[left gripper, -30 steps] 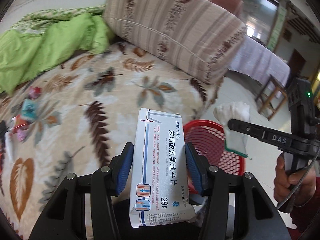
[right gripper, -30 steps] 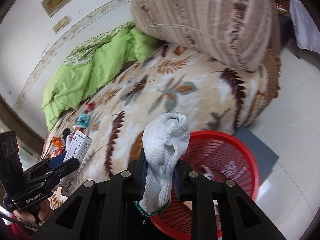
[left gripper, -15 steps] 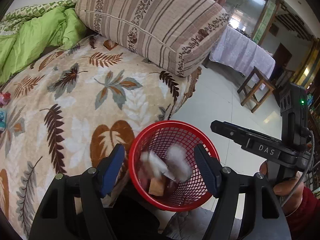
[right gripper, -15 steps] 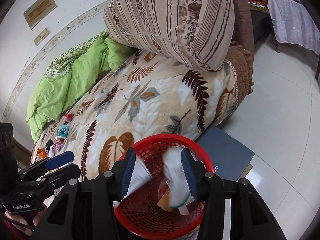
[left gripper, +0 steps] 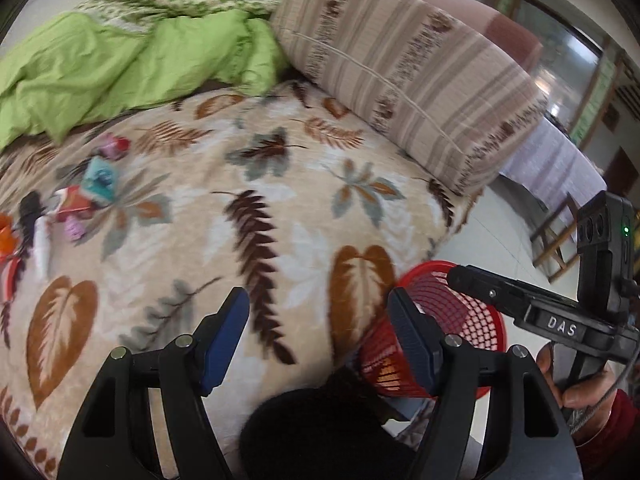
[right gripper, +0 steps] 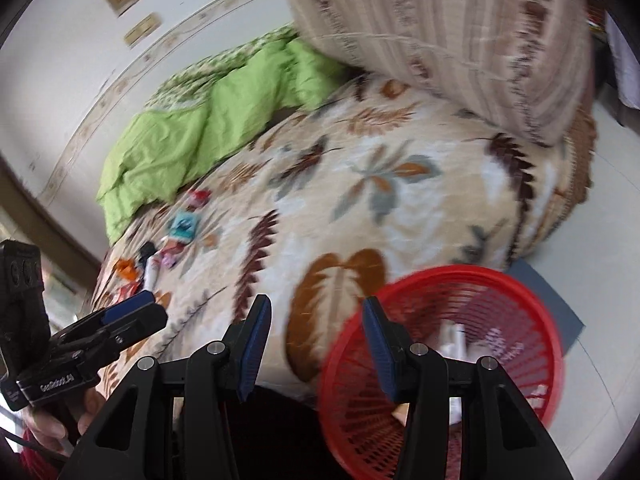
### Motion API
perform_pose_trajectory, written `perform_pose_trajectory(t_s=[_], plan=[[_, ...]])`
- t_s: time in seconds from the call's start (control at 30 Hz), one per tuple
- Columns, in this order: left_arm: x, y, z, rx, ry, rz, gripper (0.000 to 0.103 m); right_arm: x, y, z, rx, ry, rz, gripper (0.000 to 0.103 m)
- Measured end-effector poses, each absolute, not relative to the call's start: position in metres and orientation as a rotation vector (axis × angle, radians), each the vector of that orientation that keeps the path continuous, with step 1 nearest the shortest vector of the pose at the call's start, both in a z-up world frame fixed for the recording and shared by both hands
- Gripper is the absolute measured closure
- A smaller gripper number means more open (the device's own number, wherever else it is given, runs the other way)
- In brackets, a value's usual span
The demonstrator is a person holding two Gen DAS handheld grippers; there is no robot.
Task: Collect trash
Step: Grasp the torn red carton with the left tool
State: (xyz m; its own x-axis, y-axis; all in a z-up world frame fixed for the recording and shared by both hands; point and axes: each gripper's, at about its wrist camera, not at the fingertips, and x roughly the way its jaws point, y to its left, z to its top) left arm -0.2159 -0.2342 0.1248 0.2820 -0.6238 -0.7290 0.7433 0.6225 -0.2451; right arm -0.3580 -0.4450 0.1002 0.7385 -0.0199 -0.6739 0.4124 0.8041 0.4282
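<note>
**Both claws empty beside the basket, more litter waiting on the bed**

The remaining trash, a loose cluster of small bright wrappers and packets, lay at the left edge of the left wrist view, on the leaf-patterned blanket. In the right wrist view the same cluster sat left of centre, below the green quilt. Blur made the single pieces hard to name; a teal packet, something red and something orange could be picked out, little more.

The red basket stood on the floor against the side of the bed, lower right in that view, likely set there so that items could be dropped straight in from the mattress. White and pale scraps showed through its mesh, but its near rim was hidden behind the gripper frame.

The left gripper had its blue pads wide apart with only blanket between them. The right gripper also stood parted and held nothing. Both pointed down over the bed's near edge, which suggested a fresh reach toward the cluster.

A striped cushion filled the upper right. The person's hand was cut off at the frame's right edge.
</note>
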Motion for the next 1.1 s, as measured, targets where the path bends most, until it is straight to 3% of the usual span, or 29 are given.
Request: perform_pose_trajectory(t_s=[0.7,1.1], plan=[[-0.045,0.037,0.085,-0.245,0.946,-0.307,0.032,-0.182,-0.294,0.096,0.376,0.834,0.126,0.053],[0.043,0.071,0.015,-0.561,1.024,-0.209,0.032,-0.15,-0.294,0.087,0.368,0.867,0.117,0.053]])
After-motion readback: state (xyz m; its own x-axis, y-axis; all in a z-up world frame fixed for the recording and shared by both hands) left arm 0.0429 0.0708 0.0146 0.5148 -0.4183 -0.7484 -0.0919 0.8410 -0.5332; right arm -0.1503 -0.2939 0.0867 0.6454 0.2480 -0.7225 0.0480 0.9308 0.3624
